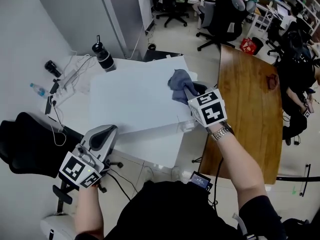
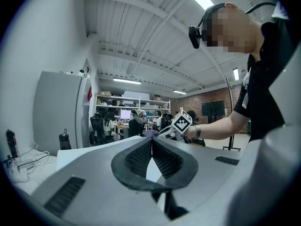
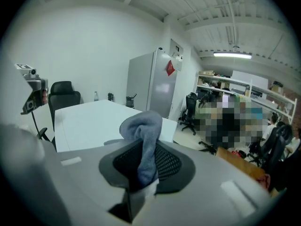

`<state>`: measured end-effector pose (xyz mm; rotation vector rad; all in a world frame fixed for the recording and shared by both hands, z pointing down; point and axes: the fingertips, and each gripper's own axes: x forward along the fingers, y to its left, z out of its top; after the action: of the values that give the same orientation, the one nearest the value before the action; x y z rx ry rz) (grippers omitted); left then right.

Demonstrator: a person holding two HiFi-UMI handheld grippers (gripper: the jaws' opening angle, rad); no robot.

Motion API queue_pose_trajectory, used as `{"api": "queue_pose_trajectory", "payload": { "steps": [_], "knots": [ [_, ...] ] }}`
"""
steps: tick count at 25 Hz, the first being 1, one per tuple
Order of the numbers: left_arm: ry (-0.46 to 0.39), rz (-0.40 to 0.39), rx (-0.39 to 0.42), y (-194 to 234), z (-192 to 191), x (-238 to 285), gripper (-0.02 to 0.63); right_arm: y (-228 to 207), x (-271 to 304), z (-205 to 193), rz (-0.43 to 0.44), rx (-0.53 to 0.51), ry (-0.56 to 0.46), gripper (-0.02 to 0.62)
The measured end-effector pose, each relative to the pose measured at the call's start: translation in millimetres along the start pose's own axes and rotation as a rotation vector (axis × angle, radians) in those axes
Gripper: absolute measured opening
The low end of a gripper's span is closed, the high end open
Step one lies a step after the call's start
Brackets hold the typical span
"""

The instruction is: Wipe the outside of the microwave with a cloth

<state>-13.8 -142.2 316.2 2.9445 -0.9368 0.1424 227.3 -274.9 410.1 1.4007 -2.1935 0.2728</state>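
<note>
From above, the right gripper [image 1: 190,91] pinches a soft grey cloth [image 1: 179,81], which lies bunched in folds at the far right edge of the smooth, flat white top [image 1: 135,101]. The left gripper [image 1: 109,131] hangs by the top's near left corner. A black bottle [image 1: 103,55] stands past its far left corner. Looking along the left jaws, the ribbed black pads [image 2: 141,157] meet at their tips with nothing between them. Along the right jaws, the cloth droops limp between the ribbed pads [image 3: 167,163], clamped there.
</note>
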Motion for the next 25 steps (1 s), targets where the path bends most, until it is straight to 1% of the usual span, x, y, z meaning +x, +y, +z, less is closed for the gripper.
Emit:
{"api": "queue_pose_trajectory", "payload": {
  "steps": [6,11,18,25],
  "knots": [
    [0.033,0.035,0.004,-13,-3,7,0.005,-32,-2,-8,0.001,0.015,-0.020,0.075],
    [0.054,0.056,0.001,-21,-7,12,0.005,-52,1,-19,0.010,0.057,-0.037,0.074],
    [0.083,0.071,-0.004,-34,-11,20,0.005,-60,7,-32,0.048,0.117,-0.086,0.074],
    [0.107,0.090,0.004,-42,-9,23,0.005,-67,14,-45,0.065,0.181,-0.110,0.072]
  ]
}}
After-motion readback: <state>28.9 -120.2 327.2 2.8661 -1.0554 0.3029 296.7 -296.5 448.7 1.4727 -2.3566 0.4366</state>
